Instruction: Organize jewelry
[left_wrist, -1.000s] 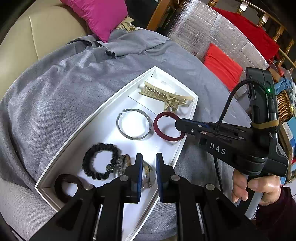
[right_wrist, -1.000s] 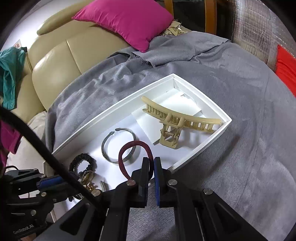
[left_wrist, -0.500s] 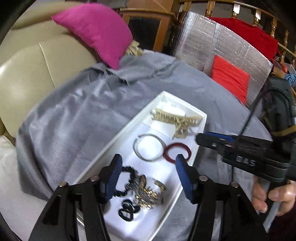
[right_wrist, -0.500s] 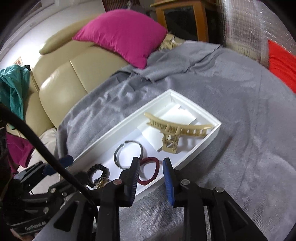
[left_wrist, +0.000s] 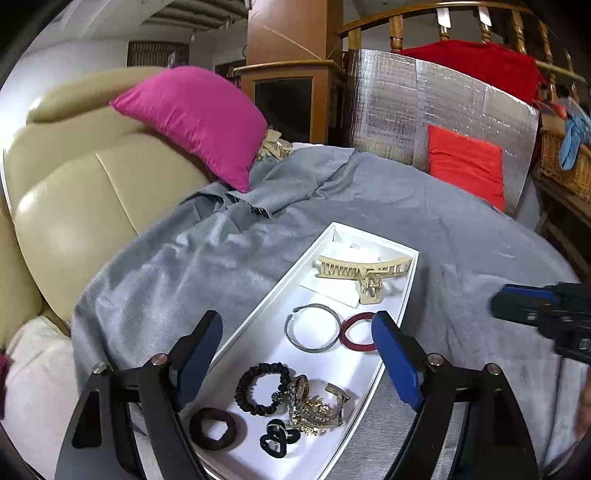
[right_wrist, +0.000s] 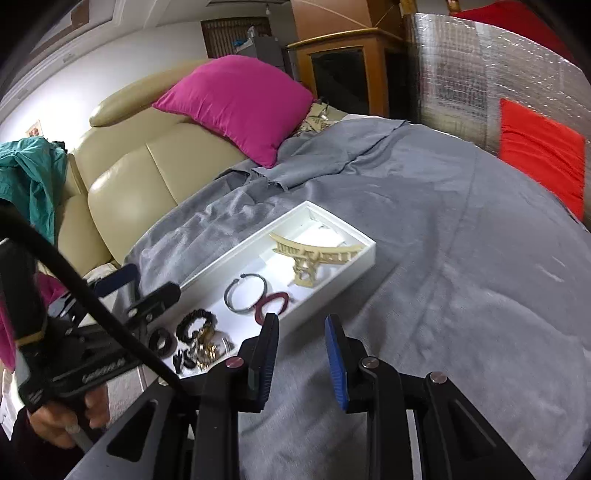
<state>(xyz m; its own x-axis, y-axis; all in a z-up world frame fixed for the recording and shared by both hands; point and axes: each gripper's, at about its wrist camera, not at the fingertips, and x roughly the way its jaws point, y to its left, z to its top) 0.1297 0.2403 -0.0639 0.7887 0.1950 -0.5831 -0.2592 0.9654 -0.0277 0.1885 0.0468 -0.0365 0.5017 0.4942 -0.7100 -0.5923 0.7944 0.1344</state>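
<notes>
White tray (left_wrist: 404, 295) sits on the grey cloth (left_wrist: 221, 258), all jewelry inside it. Far end of tray: beige claw clip (left_wrist: 364, 271). Mid-tray: silver bangle (left_wrist: 312, 328) beside maroon ring (left_wrist: 357, 332). Near end: black scrunchie (left_wrist: 263, 387), gold pile (left_wrist: 314, 404), dark hair ties (left_wrist: 213, 428). Left gripper (left_wrist: 295, 363) above tray's near end, jaws wide apart, empty. Right gripper (right_wrist: 301, 363) just off tray's right rim, jaws apart, empty.

The tray (left_wrist: 369, 236) looks like smooth white plastic. The clip (left_wrist: 364, 271) is shiny cream plastic. The bangle (left_wrist: 312, 328) is grey metal. The cloth (left_wrist: 207, 266) is soft and matt. The sofa (left_wrist: 81, 206) is glossy leather.
</notes>
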